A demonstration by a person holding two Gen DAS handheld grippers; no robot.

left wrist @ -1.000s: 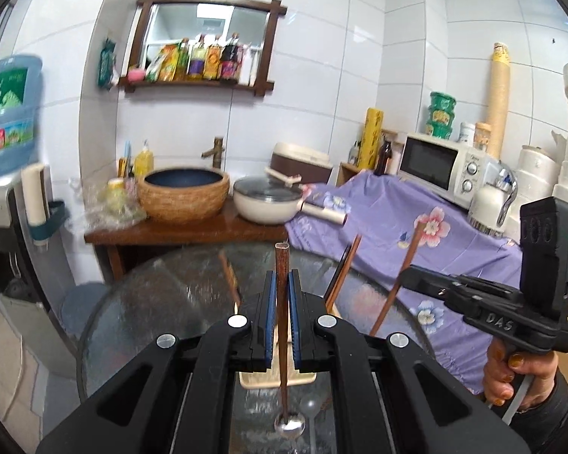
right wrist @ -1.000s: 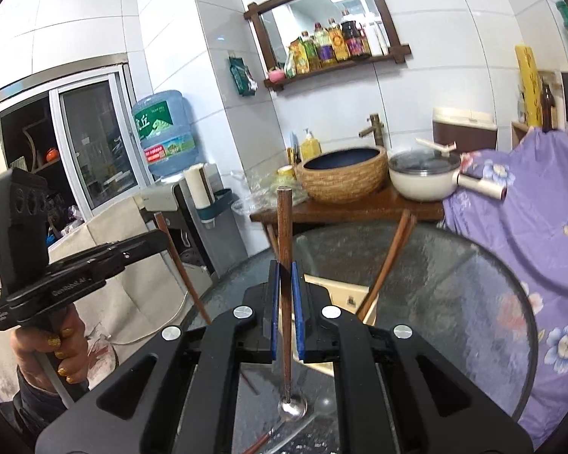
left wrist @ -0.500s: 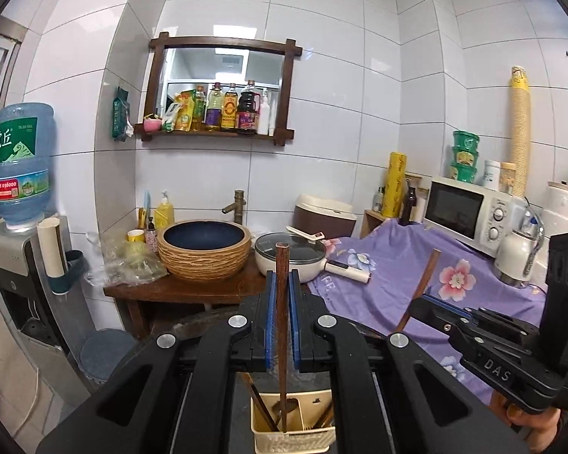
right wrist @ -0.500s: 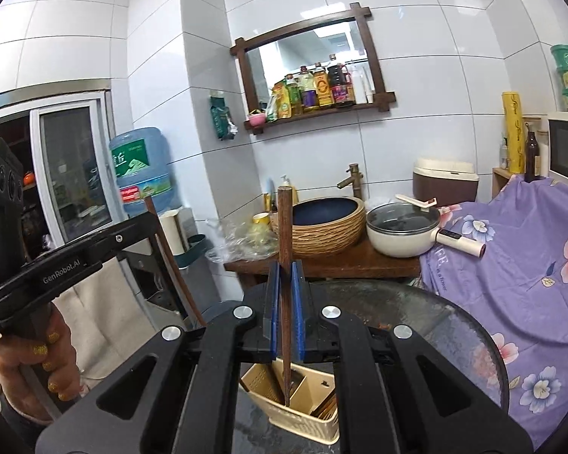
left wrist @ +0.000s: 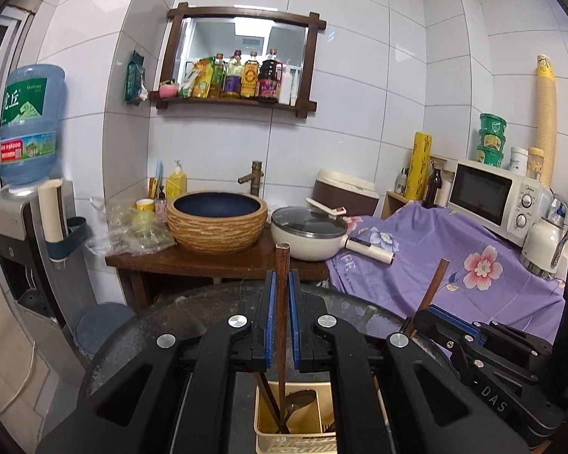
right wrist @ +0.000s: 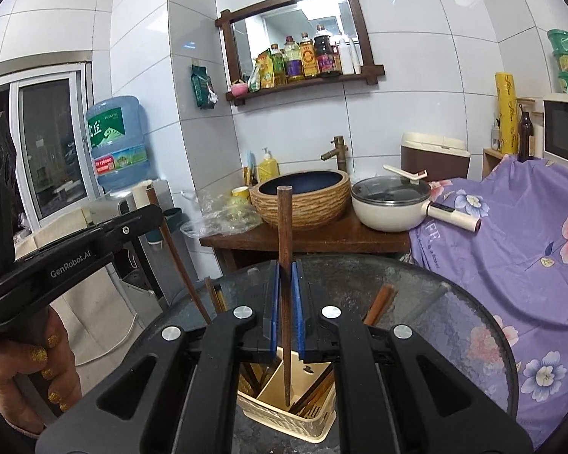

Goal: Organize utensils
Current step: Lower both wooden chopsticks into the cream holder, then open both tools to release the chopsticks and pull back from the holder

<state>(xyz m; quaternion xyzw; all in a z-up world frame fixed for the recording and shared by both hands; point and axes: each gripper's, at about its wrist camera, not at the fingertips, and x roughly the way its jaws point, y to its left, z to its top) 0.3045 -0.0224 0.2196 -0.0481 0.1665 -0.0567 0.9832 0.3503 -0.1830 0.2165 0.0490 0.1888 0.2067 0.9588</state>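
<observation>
My left gripper (left wrist: 283,280) is shut on a wooden-handled spoon (left wrist: 283,325) held upright, its bowl down inside a cream utensil holder (left wrist: 295,437) below the fingers. My right gripper (right wrist: 285,268) is shut on a second wooden-handled spoon (right wrist: 285,283), also upright, its lower end inside the same cream holder (right wrist: 284,416). Several brown chopsticks (right wrist: 376,308) lean in the holder. The right gripper shows at the right of the left wrist view (left wrist: 420,317). The left gripper shows at the left of the right wrist view (right wrist: 151,212).
The holder stands on a round glass table (right wrist: 454,321). Behind are a wooden stand with a woven basin (left wrist: 216,223) and a white pan (left wrist: 308,236), a purple flowered cloth (left wrist: 454,276), a microwave (left wrist: 492,196) and a water dispenser (left wrist: 26,196).
Both grippers have lowered their spoons, so the spoon ends now sit inside the cream holder. The views have risen from the tabletop toward the wall.
</observation>
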